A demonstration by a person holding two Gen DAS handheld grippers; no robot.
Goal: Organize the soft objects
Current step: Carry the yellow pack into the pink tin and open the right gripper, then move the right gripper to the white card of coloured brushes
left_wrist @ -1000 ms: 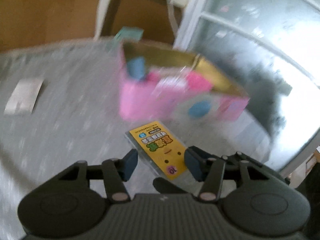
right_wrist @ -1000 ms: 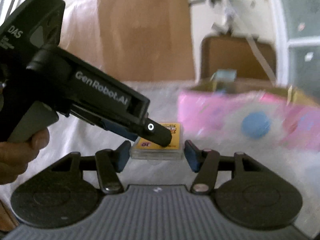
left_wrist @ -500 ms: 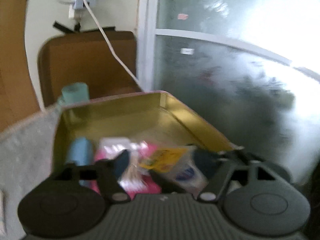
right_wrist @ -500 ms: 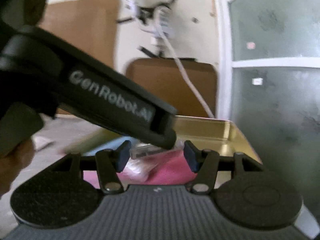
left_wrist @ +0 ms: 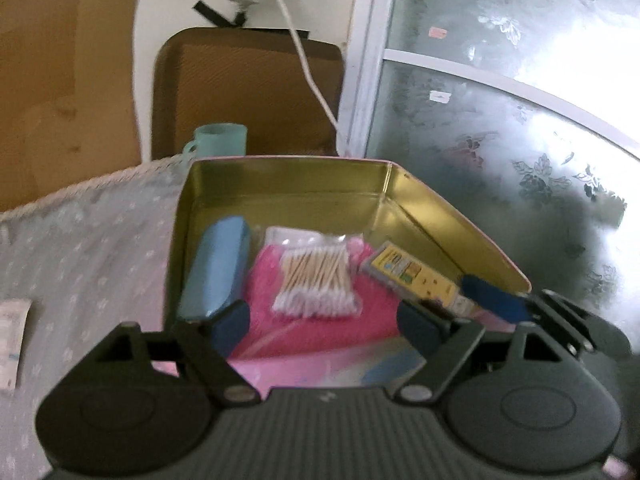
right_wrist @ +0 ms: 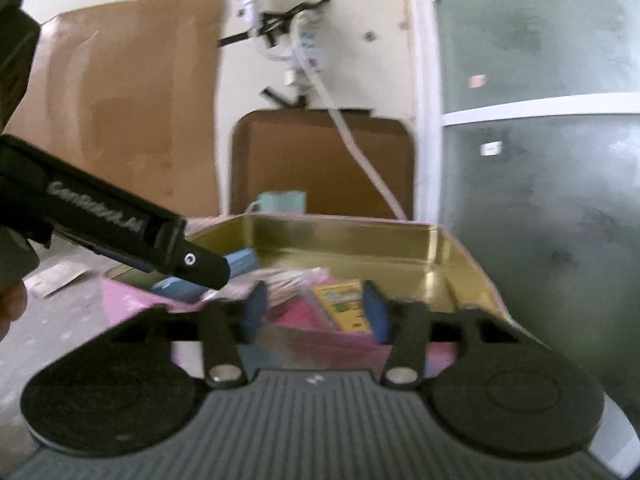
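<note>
The pink tin box (left_wrist: 460,236), gold inside, holds a blue case (left_wrist: 216,272), a pink cloth (left_wrist: 320,328), a bag of cotton swabs (left_wrist: 316,280) and a yellow packet (left_wrist: 412,276). My left gripper (left_wrist: 323,326) hangs open over the box's near edge with nothing between its pads. In the right wrist view it comes in from the left as a black body (right_wrist: 200,268). My right gripper (right_wrist: 316,314) is closing, with the yellow packet (right_wrist: 340,304) between its jaws. The packet lies beside the right pad (right_wrist: 374,316), while the left pad stands apart from it.
The box sits on a pale patterned tablecloth (left_wrist: 100,240) with a paper slip (left_wrist: 12,344) at the left. Behind it stand a teal mug (left_wrist: 218,140) and a brown chair back (left_wrist: 248,92). A frosted window (left_wrist: 500,120) is close on the right. A hand (right_wrist: 12,304) holds the left gripper.
The left gripper lifted the yellow packet from the tablecloth over the box, opened and let it go inside. The right gripper followed over the box and narrowed its jaws around the packet.
</note>
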